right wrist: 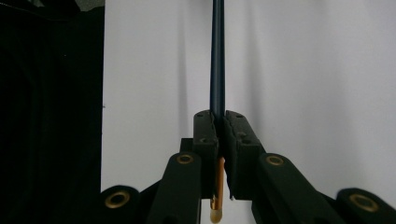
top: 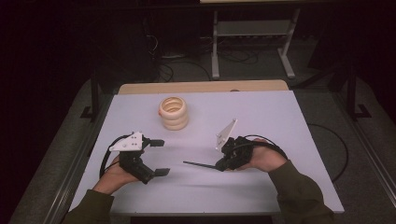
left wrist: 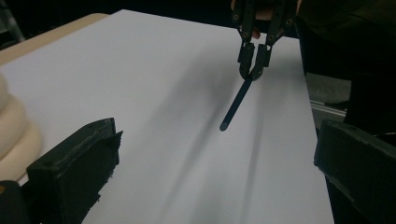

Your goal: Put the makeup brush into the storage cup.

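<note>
A thin dark stick [top: 198, 164] lies nearly level just above the white table [top: 261, 116], pointing left. My right gripper [top: 220, 165] is shut on its right end. In the right gripper view the jaws [right wrist: 219, 128] pinch the stick [right wrist: 217, 56], and an orange end with a pale tip pokes out behind the pads. My left gripper [top: 161, 157] stands open at the front left with nothing between its fingers. In the left gripper view the stick [left wrist: 236, 105] points toward my open left gripper [left wrist: 218, 137], held by the right gripper [left wrist: 254, 60] farther off.
A stack of cream rings [top: 173, 113] stands at the middle back of the table, with its edge [left wrist: 11, 126] at the left of the left gripper view. A wooden strip [top: 201, 87] runs along the table's far edge. Dark floor and a metal frame [top: 252, 42] lie beyond.
</note>
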